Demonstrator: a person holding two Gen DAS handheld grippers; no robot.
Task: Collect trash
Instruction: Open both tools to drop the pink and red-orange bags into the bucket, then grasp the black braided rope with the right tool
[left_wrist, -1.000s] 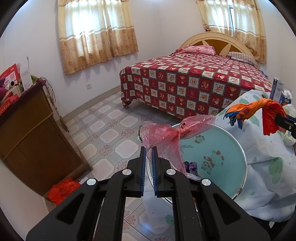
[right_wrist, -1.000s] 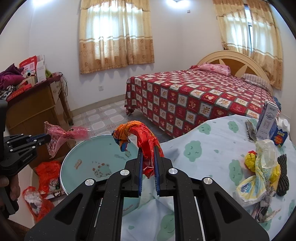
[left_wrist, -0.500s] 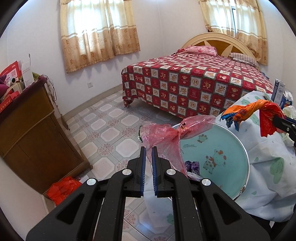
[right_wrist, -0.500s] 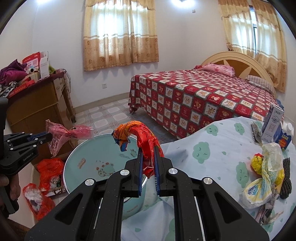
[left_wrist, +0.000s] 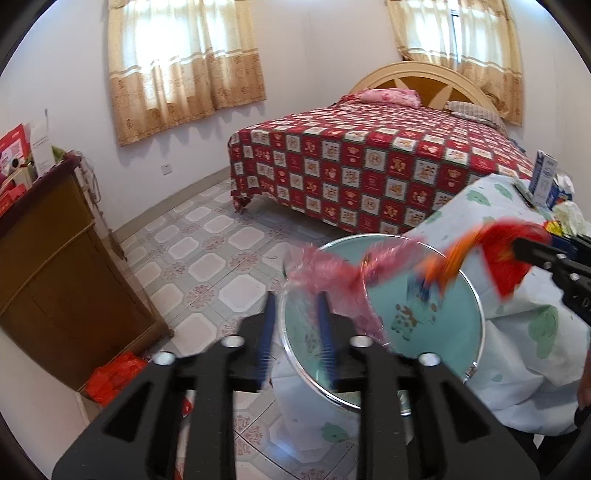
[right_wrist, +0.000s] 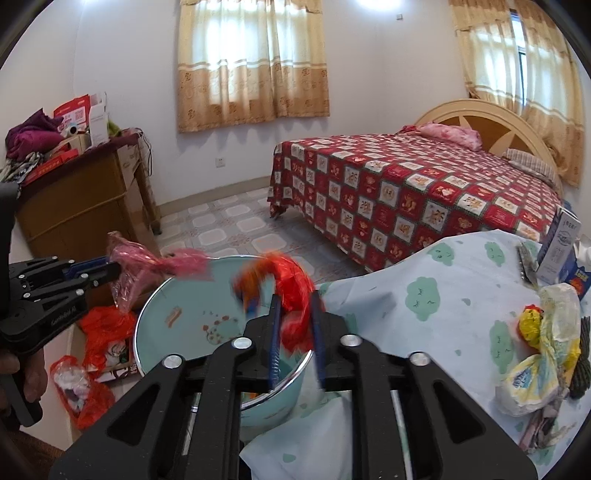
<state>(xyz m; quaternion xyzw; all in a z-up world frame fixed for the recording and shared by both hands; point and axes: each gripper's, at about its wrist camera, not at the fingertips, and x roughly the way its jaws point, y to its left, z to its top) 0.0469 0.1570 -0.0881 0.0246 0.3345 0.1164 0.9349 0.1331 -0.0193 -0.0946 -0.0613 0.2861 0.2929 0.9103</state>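
Note:
A teal basin (left_wrist: 424, 339) with cartoon prints stands at the table's edge. The jaws of my left gripper (left_wrist: 297, 310) are opening over its left rim. A pink plastic bag (left_wrist: 332, 273), blurred with motion, lies against the right fingertip and outside the gap. The jaws of my right gripper (right_wrist: 295, 310) are opening too, and a blurred red-orange bag (right_wrist: 293, 291) hangs loose between them above the basin (right_wrist: 192, 295). The right wrist view also shows the left gripper (right_wrist: 110, 271) with the pink bag (right_wrist: 147, 262) at its tip.
A cloud-print cloth covers the table (right_wrist: 424, 295), with a pile of trash bags (right_wrist: 539, 354) and a milk carton (right_wrist: 561, 243) at its right. Red bags (right_wrist: 107, 332) lie on the floor by a wooden cabinet (left_wrist: 55, 277). A bed (left_wrist: 369, 166) stands behind.
Both grippers' jaws were shut on their bags and have spread apart. The pink bag and the red-orange bag are now blurred and slipping down towards the basin.

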